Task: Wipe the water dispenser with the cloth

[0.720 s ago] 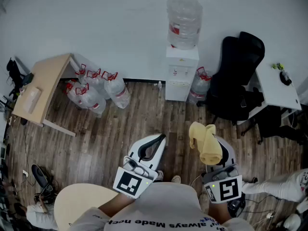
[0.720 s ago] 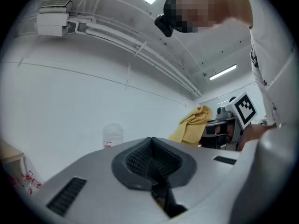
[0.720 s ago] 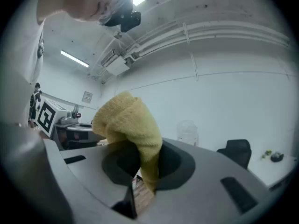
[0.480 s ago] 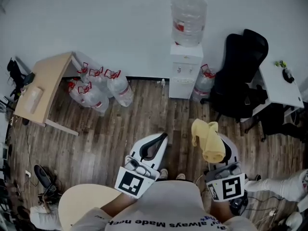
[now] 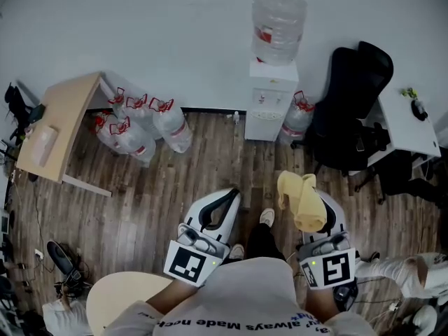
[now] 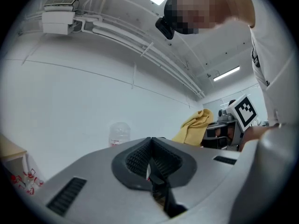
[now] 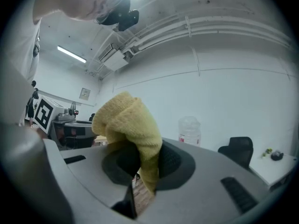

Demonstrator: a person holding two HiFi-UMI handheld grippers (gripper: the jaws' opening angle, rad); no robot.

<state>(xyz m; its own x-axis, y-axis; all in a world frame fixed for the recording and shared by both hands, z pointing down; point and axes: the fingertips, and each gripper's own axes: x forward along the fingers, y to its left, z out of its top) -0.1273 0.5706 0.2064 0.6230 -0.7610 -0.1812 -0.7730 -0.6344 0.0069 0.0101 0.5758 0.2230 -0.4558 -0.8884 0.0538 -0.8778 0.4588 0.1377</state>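
The white water dispenser (image 5: 271, 100) stands against the far wall with a clear bottle (image 5: 278, 24) on top; the bottle also shows small in the left gripper view (image 6: 118, 133) and the right gripper view (image 7: 189, 131). A yellow cloth (image 5: 299, 200) is bunched in my right gripper (image 5: 308, 208), which is shut on it; the cloth (image 7: 128, 125) rises out of the jaws. My left gripper (image 5: 225, 196) is shut with nothing in it, its jaws pressed together (image 6: 150, 143). Both grippers hang low, well short of the dispenser.
Several spare water bottles (image 5: 140, 128) lie left of the dispenser beside a wooden table (image 5: 56, 131). Another bottle (image 5: 297, 117) stands at its right, then a black office chair (image 5: 350, 110) and a white desk (image 5: 409, 121). The person's foot (image 5: 266, 218) shows on the wood floor.
The view has shifted forward slightly toward the dispenser, and a foot has stepped out between the grippers. Both grippers keep their hold and place.
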